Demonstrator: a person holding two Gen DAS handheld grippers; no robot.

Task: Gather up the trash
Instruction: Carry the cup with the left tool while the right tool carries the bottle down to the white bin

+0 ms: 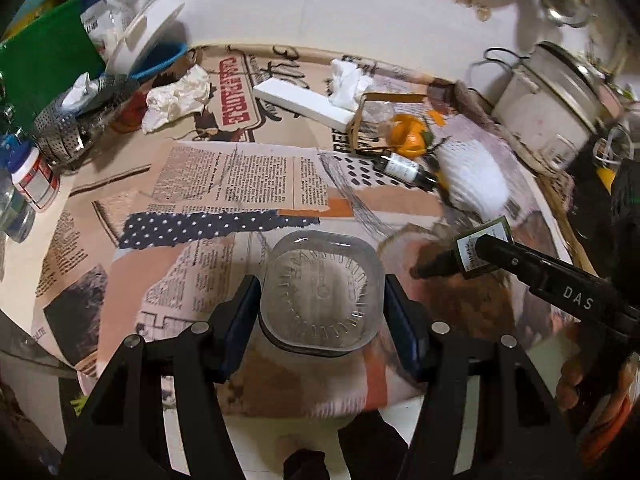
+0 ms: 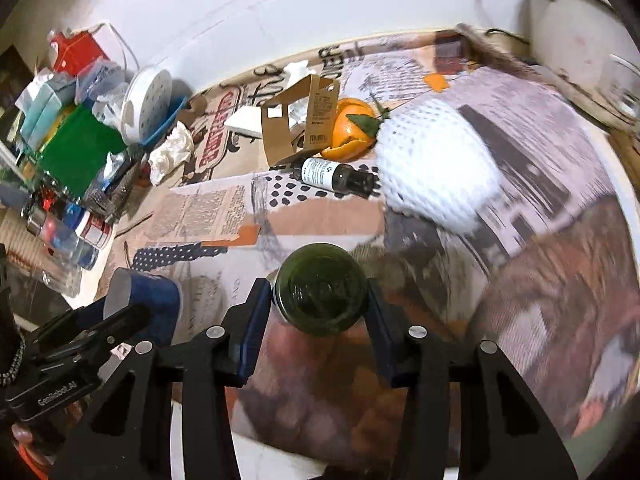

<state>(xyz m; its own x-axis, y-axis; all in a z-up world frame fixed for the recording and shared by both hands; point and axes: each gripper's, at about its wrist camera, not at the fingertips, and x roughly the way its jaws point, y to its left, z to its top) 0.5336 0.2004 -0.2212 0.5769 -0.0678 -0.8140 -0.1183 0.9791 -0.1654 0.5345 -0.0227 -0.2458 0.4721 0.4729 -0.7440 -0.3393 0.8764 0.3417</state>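
only the left wrist view shows the clear plastic tub (image 1: pixel 320 300) held.

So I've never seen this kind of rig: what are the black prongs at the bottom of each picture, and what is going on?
No robot arm here: a person holds a two-finger gripper in each hand, each with a fisheye camera looking along its fingers. In the left wrist view, the left gripper clamps a clear plastic tub. In the right wrist view, the right gripper clamps a dark green bottle, seen end-on. The table's patterned cloth carries more litter: crumpled tissues, orange peel, a brown card sleeve, a small dark bottle lying down and a white foam net.
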